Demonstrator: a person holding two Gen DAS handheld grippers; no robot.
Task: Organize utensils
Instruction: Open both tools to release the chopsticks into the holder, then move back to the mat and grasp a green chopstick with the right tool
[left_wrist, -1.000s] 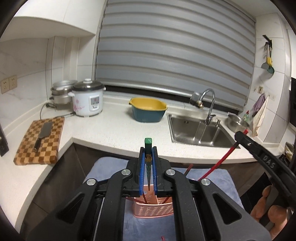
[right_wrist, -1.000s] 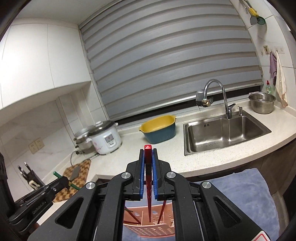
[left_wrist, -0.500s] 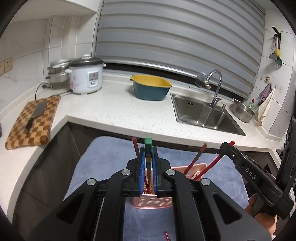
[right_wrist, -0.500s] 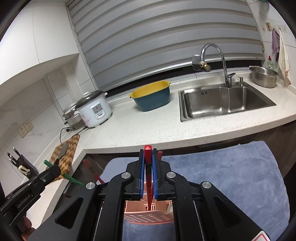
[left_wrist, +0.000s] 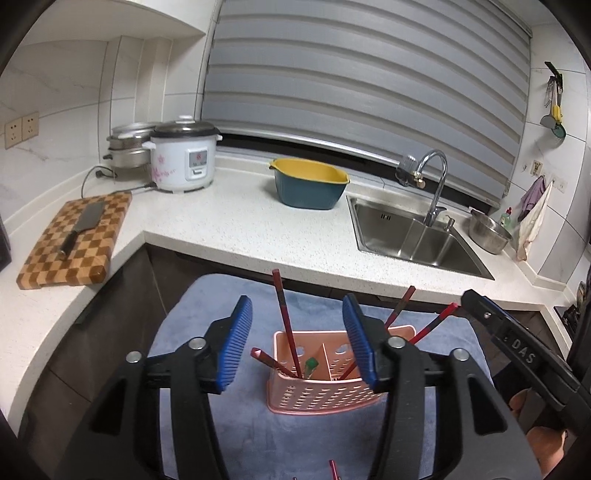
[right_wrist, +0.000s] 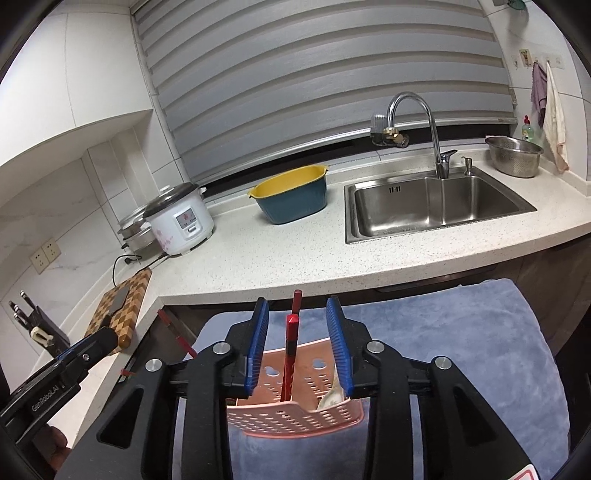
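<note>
Pink basket (left_wrist: 325, 387) stands on the blue towel (left_wrist: 207, 314), near its middle, below the front edge of the counter (left_wrist: 240, 229). A divider splits it into two compartments.

Contents, left wrist view: the left compartment holds two red chopsticks (left_wrist: 283, 317) leaning apart and one green-tipped chopstick (left_wrist: 310, 365) sunk low against the divider. More red chopsticks lean out of the right compartment toward the right.

Left gripper (left_wrist: 297, 339): jaws opening, about half spread, nothing pressed between the pads; the green-tipped chopstick sits free in the basket below them.

Right gripper (right_wrist: 297, 347): jaws opening, a narrower gap. A red chopstick (right_wrist: 290, 354) stands between the pads, its lower end in the basket; it appears clear of both pads.

Right wrist view only: a pale utensil, possibly a spoon (right_wrist: 334, 393), in the basket's right compartment, mostly hidden by the pad.

Left wrist view only: a red stick tip (left_wrist: 334, 470) on the towel at the near edge.

Yellow-and-blue tub (left_wrist: 308, 182) on the counter; contents not visible.
</note>
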